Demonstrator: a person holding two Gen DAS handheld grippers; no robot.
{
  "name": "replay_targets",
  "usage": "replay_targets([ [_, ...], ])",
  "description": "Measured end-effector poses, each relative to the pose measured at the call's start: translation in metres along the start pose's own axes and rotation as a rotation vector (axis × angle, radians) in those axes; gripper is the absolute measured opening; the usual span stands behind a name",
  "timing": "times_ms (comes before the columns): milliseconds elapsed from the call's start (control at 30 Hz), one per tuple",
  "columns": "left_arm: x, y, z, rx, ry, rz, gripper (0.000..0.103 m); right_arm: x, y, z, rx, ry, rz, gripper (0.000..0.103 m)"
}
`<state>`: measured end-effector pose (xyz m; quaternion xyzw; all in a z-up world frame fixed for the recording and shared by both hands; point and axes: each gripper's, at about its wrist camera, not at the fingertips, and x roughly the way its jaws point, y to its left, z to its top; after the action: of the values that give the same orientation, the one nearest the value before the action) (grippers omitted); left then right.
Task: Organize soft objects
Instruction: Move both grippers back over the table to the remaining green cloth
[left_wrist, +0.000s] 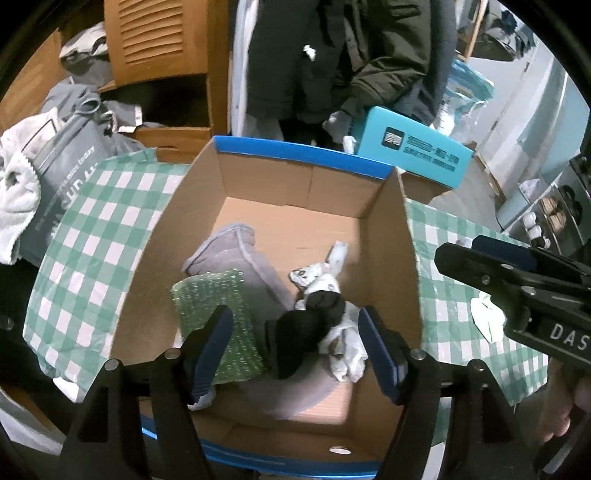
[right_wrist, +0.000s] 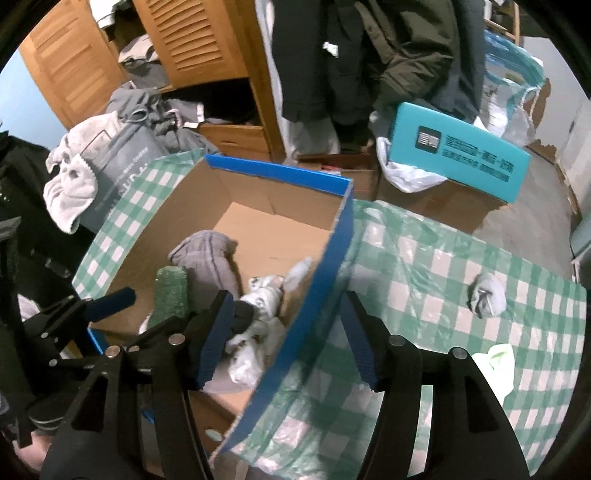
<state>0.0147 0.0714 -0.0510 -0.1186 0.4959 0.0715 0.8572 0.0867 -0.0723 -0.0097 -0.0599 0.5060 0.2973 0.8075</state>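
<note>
Left tongs (left_wrist: 295, 349) wide, empty, low centre of frame over the box (left_wrist: 391, 229). Inside: black sock (left_wrist: 306, 325), white cloth (left_wrist: 332, 284), grey cloth (left_wrist: 236, 254), green sponge (left_wrist: 214, 299). Right tongs (right_wrist: 284, 336) wide, empty, straddling the box's blue wall; closing here could pinch or tip it. Grey sock (right_wrist: 487, 293) and pale green cloth (right_wrist: 498, 363) left on table (right_wrist: 424, 258), right of frame. Green cloth cut off by the tongs; items under the pile are hidden.

Only "DAS" reads, on the right gripper (left_wrist: 456, 254).
</note>
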Motion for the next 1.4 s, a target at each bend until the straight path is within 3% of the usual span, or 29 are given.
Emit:
replay_targets([
  [833,0.010,-0.051,0.005,0.046,0.021,-0.051,0.072,-0.028,-0.084,-0.043,0.114,0.001,-0.083,0.066],
  [1400,0.018,-0.111,0.011,0.131,0.034,-0.089,0.078,-0.028,-0.155,-0.076,0.206,0.034,-0.164,0.066],
])
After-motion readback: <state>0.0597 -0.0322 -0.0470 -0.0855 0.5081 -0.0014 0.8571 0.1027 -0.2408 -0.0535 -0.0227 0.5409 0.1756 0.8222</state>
